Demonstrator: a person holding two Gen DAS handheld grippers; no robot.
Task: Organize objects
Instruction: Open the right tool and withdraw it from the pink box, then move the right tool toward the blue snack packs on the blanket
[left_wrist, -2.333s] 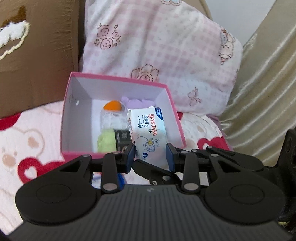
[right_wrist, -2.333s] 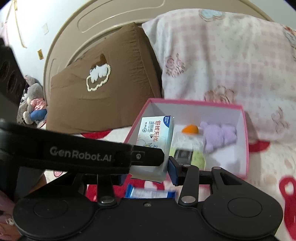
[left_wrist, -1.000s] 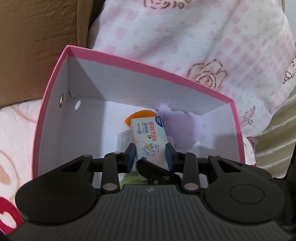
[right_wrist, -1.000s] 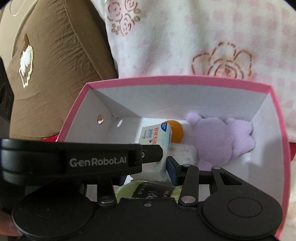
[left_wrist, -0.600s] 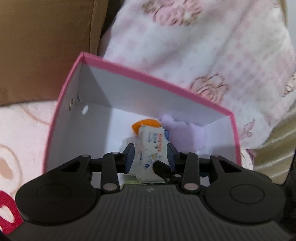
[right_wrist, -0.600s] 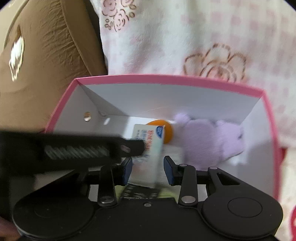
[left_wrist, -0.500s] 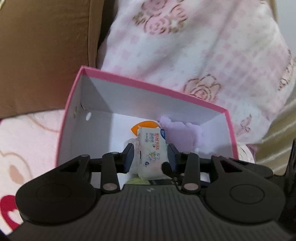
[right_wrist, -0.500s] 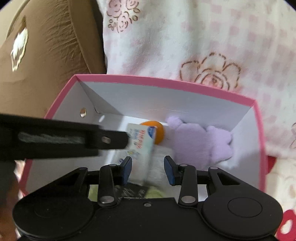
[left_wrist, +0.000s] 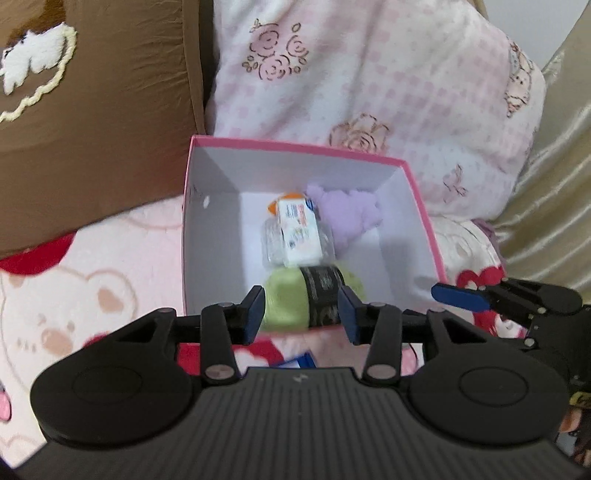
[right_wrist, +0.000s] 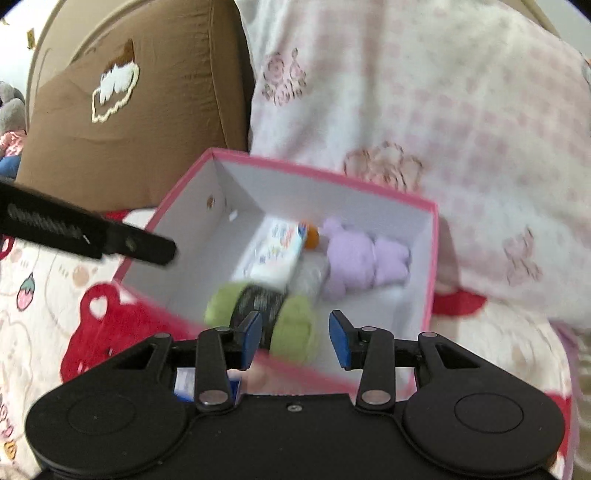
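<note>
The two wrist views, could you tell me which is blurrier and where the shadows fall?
Right wrist view: blurrier, with the green yarn, wipes pack and box rim smeared, and fisheye bending at the edges. Left wrist view: sharper, mild blur only; soft shadow lies inside the box along its left wall and on the right floor; no glare.

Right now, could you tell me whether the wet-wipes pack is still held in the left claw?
No, the wet-wipes pack lies inside the pink box, and nothing is between the left claw's opening fingers.
</note>
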